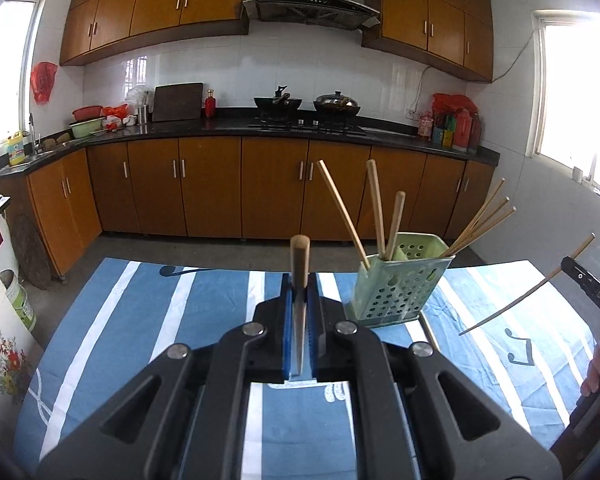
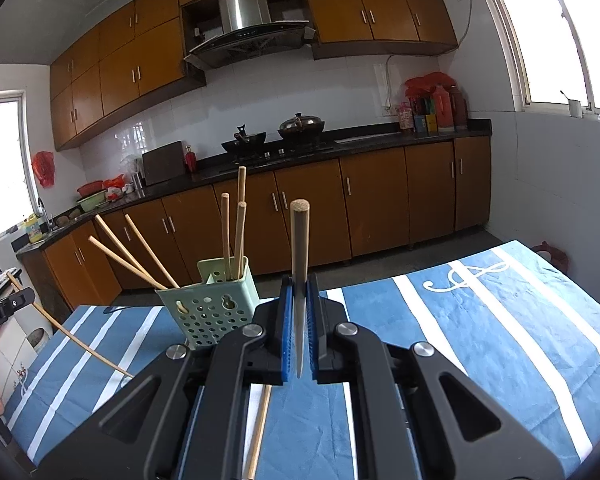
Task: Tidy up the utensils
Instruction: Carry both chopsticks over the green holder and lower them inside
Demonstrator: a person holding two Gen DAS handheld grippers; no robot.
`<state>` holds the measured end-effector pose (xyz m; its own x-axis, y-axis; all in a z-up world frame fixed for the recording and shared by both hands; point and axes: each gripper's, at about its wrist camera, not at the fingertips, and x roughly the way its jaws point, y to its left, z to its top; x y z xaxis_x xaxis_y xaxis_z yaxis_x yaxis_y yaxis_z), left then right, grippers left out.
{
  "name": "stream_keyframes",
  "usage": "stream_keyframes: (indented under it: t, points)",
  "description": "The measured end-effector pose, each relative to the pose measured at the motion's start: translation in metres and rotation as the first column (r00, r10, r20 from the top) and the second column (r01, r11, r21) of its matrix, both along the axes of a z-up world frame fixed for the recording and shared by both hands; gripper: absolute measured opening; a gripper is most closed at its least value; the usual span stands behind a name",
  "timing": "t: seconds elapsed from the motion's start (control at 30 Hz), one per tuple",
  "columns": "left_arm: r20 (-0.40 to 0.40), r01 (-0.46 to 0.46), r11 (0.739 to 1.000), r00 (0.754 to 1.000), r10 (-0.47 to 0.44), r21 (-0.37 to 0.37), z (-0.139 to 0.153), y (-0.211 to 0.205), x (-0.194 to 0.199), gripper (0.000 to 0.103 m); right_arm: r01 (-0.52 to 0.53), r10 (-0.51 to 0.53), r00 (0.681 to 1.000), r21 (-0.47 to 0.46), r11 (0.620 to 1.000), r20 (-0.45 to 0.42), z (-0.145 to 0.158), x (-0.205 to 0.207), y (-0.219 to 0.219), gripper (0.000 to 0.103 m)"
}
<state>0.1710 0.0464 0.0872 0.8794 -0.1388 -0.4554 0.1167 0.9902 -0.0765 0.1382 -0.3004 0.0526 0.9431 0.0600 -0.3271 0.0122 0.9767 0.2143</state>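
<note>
Left wrist view: the left gripper (image 1: 300,312) had its blue-padded fingers (image 1: 287,320) clamped on a chopstick (image 1: 300,264) above the striped blue worktop (image 1: 140,320).
That chopstick stood along the fingers, its blunt end forward; the pale green perforated holder (image 1: 396,284) sat just to the right on the worktop with several chopsticks leaning in it, and the right gripper (image 1: 588,284) at the right edge carried a thin chopstick (image 1: 528,288).

Right wrist view: the right gripper (image 2: 300,320) had its fingers (image 2: 312,320) closed on a chopstick (image 2: 300,256).
The holder (image 2: 212,308) stood just left of the fingers; one loose chopstick (image 2: 260,428) lay flat on the worktop (image 2: 480,340) beside the gripper, and the left gripper (image 2: 8,308) at the left edge held another chopstick (image 2: 76,340) slanted above the cloth.
</note>
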Motion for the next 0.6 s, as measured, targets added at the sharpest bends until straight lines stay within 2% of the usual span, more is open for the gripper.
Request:
stream_keyframes:
  t: [0.33,0.47,0.6]
  points:
    - [0.092,0.112,0.991,0.99,-0.105,-0.068,0.052,-0.043,0.002,0.008,-0.12,0.115,0.988,0.053,0.991,0.099,0.047,-0.007,0.017,0.007]
    - [0.155,0.13,0.987,0.981,-0.114,-0.091,0.077,-0.064,0.006,0.008,-0.14,0.133,0.981,0.043,0.989,0.144,0.063,-0.004,0.027,0.007]
    - [0.217,0.111,0.988,0.972,-0.087,-0.105,0.098,-0.08,0.015,0.008,-0.141,0.133,0.975,0.031,0.99,0.176,0.073,0.006,0.029,0.007]
